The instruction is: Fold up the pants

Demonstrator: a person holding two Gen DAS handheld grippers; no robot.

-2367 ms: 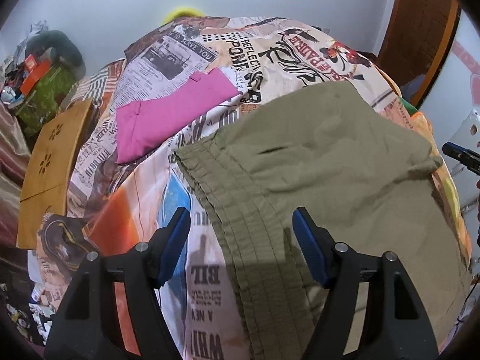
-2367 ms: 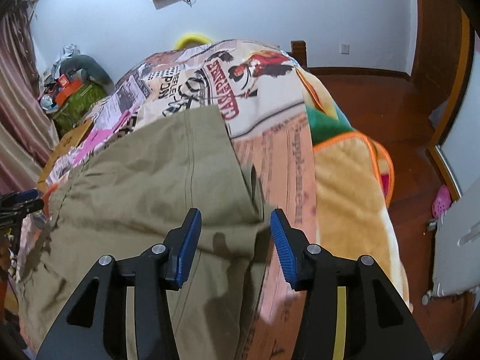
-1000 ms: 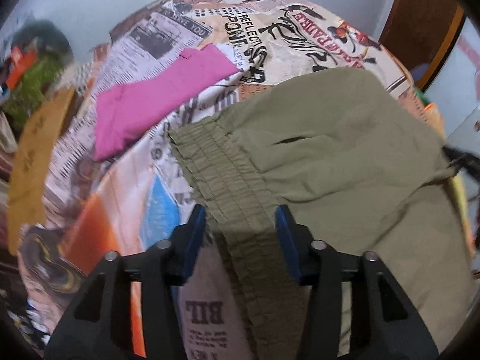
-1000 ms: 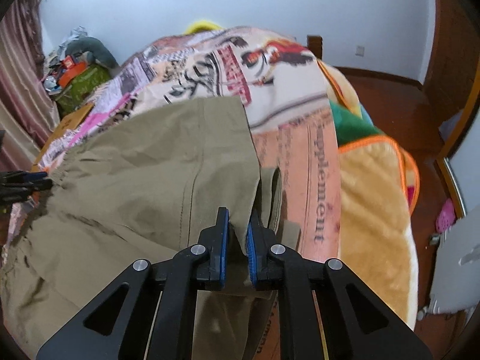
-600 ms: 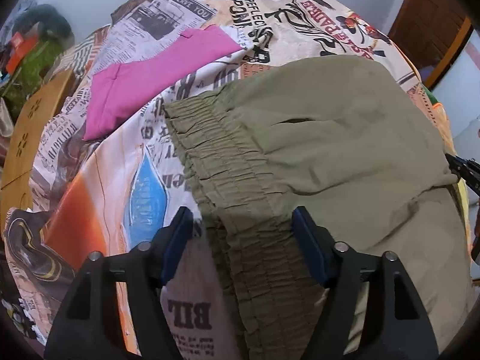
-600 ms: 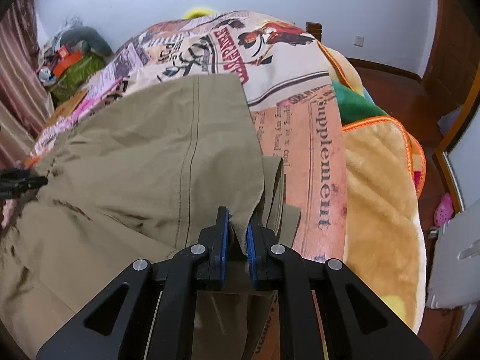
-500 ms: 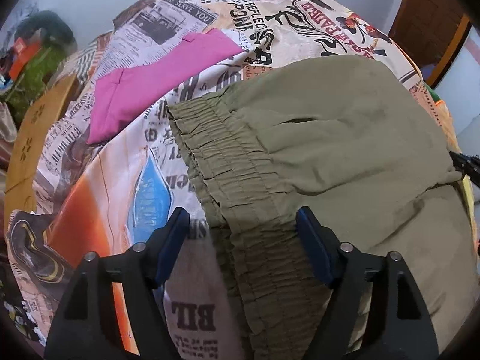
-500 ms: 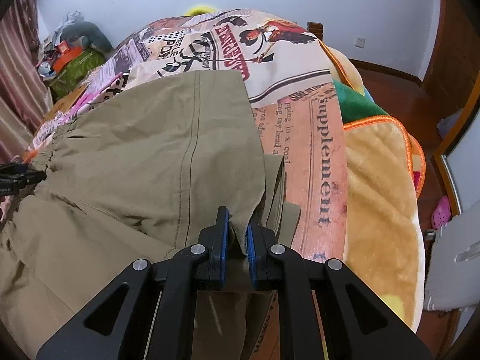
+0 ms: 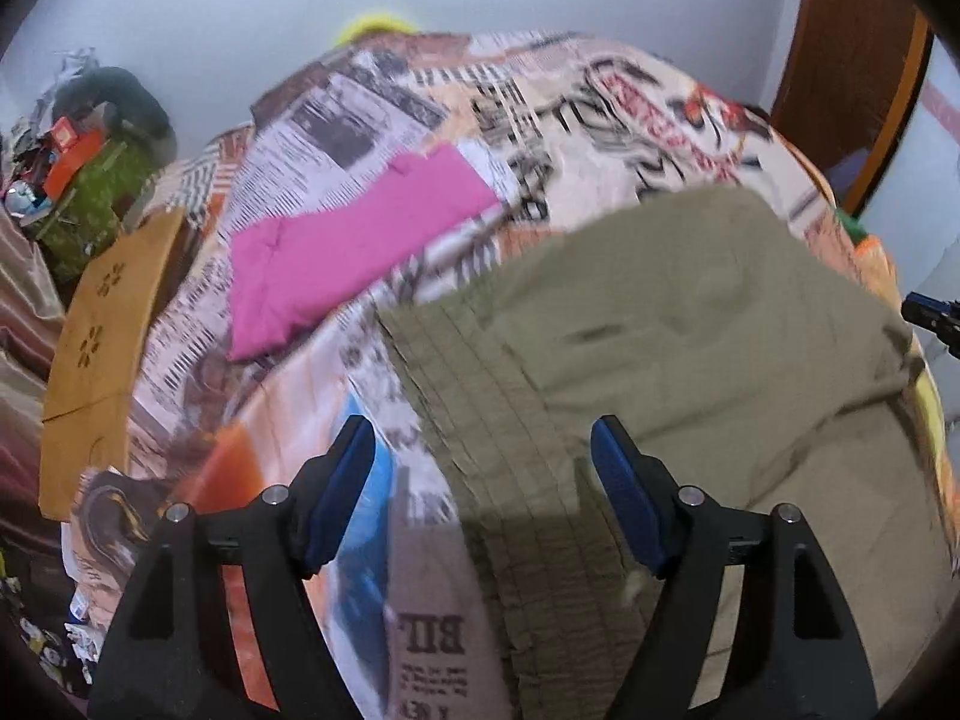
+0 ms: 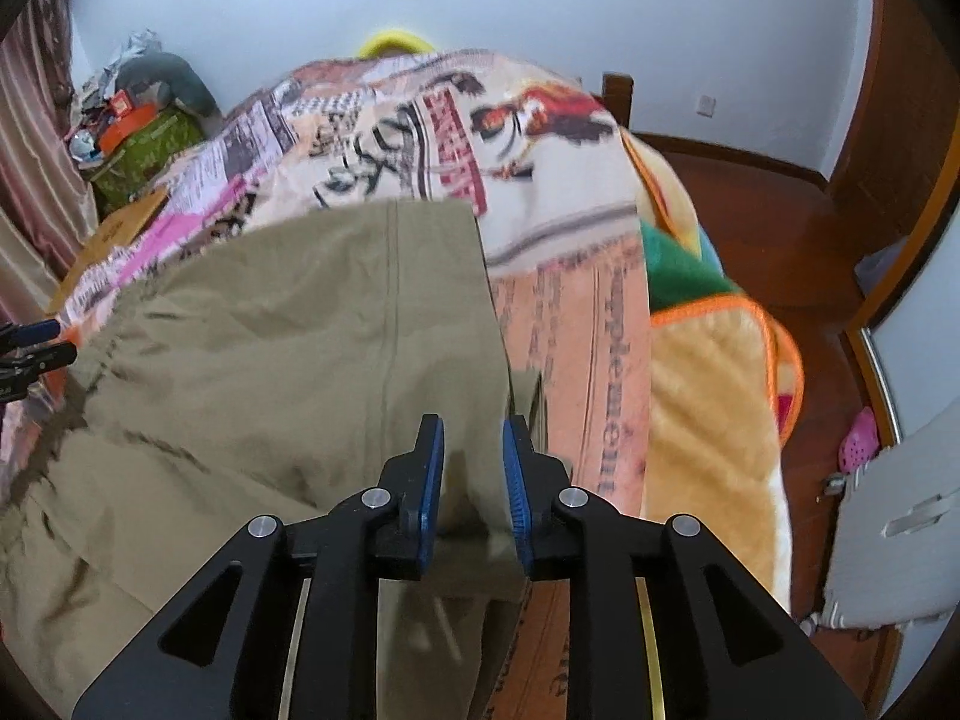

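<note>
Olive-khaki pants [image 9: 690, 348] lie spread on a bed with a newspaper-print cover. Their ribbed elastic waistband [image 9: 480, 408] runs between the fingers of my left gripper [image 9: 483, 462], which is wide open above it and holds nothing. In the right wrist view the pants [image 10: 288, 360] fill the left half. My right gripper [image 10: 473, 468] is partly open over the pants' right edge, its jaws a small gap apart, with cloth lying under and between them but not pinched. The left gripper's tips [image 10: 36, 342] show at the far left edge.
A pink garment [image 9: 348, 246] lies on the bed cover [image 9: 390, 108] beyond the waistband. A tan cardboard piece [image 9: 102, 336] and clutter stand at the left. A yellow-orange plush blanket [image 10: 714, 396] hangs off the right side. Wooden floor [image 10: 780, 210] and a door lie right.
My right gripper was shut on the pants' edge and has now opened a little, letting the cloth go. My left gripper stays open and has drawn back slightly from the waistband.
</note>
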